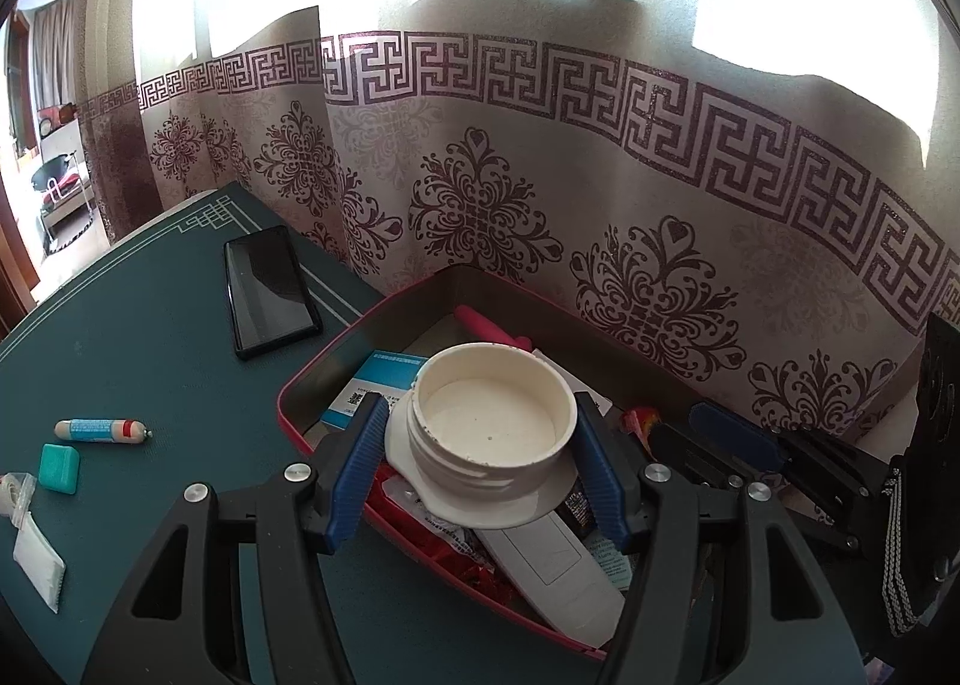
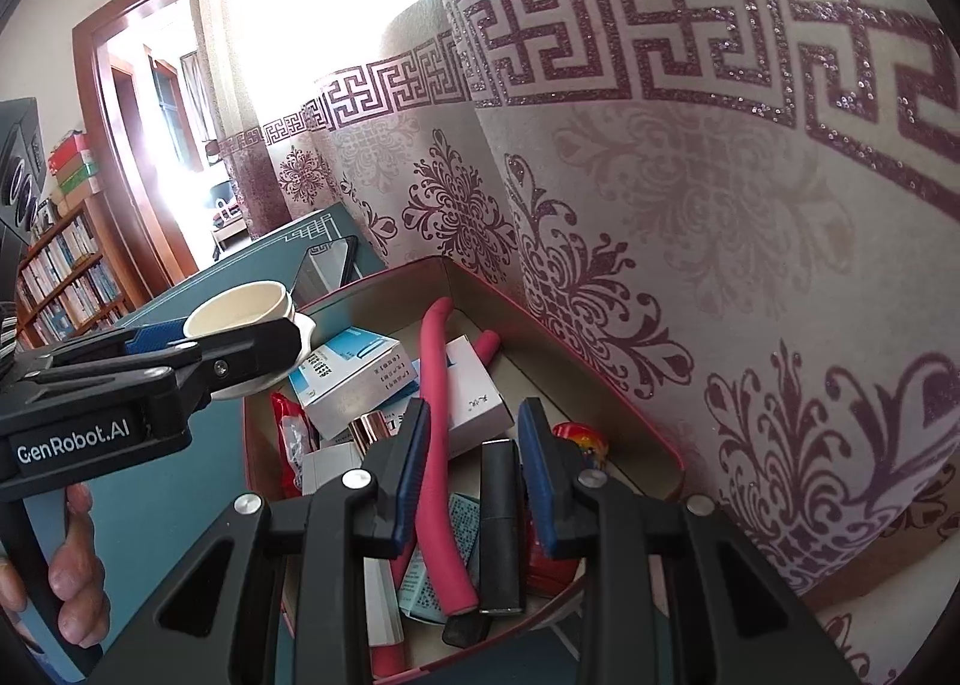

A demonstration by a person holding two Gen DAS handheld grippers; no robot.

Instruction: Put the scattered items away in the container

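Left hand-held gripper [image 1: 480, 445] clamped on a cream round lid [image 1: 492, 415], blue pads pressed on both sides, held above the near-left edge of the red-rimmed container [image 1: 360, 319]. Right hand-held gripper [image 2: 474, 475] hovering over the container's right part, jaws partly apart, nothing gripped; a pink flexible rod [image 2: 438, 445] and a black tube [image 2: 501, 523] lying in the container below the gap. Also inside: blue-and-white boxes [image 2: 354, 373] and a white remote [image 1: 558, 583]. Still out on the green tabletop [image 1: 150, 325]: black phone [image 1: 270, 289], small labelled tube [image 1: 99, 430], teal case [image 1: 60, 469], white sachet [image 1: 39, 565]
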